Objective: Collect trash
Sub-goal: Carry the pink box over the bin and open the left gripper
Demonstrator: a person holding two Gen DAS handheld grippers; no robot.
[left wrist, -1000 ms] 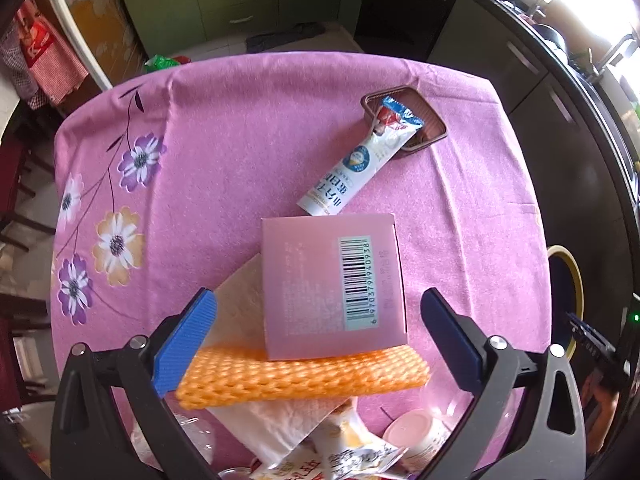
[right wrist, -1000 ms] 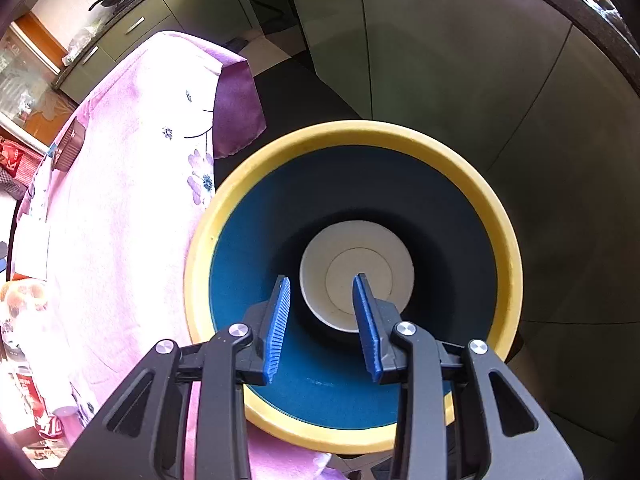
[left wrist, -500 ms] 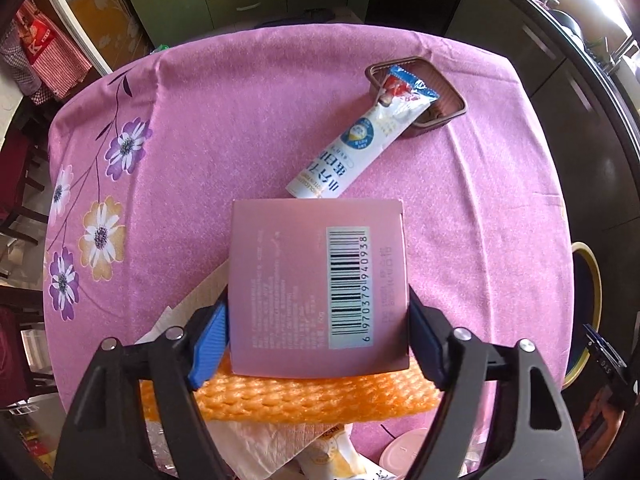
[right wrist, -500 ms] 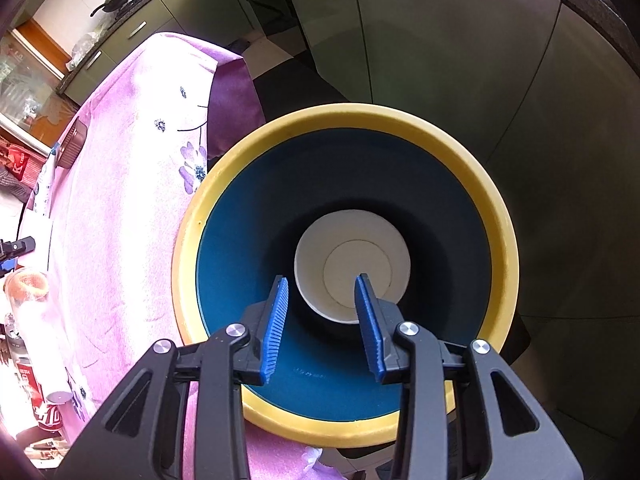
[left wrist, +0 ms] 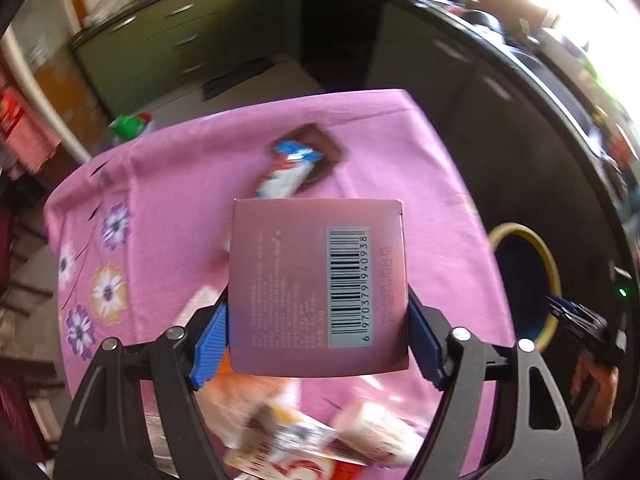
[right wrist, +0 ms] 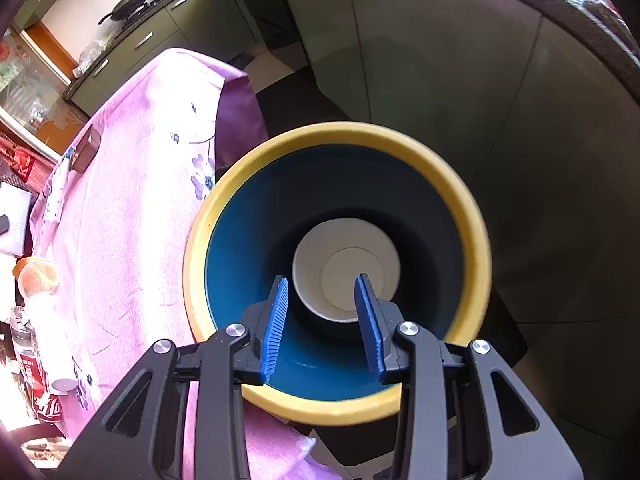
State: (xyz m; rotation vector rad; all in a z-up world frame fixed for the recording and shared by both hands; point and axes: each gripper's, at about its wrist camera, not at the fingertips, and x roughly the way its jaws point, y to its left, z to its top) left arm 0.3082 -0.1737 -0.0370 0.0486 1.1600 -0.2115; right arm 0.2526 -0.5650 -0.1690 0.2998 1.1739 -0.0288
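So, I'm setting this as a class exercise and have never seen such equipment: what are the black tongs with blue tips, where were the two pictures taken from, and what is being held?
No robot here: a person holds a two-finger gripper in each hand, each with a fisheye camera looking along its fingers.

The left camera shows the left gripper shut on a pink box with a barcode, lifted above a table under a pink flowered tablecloth. On the cloth lie a white and blue wrapper over a brown tray, plus blurred packets nearest the camera.

The right camera shows the right gripper, open and empty, above a blue bin with a yellow rim beside the table. A white paper cup lies at its bottom.

The box probably goes into the bin next.
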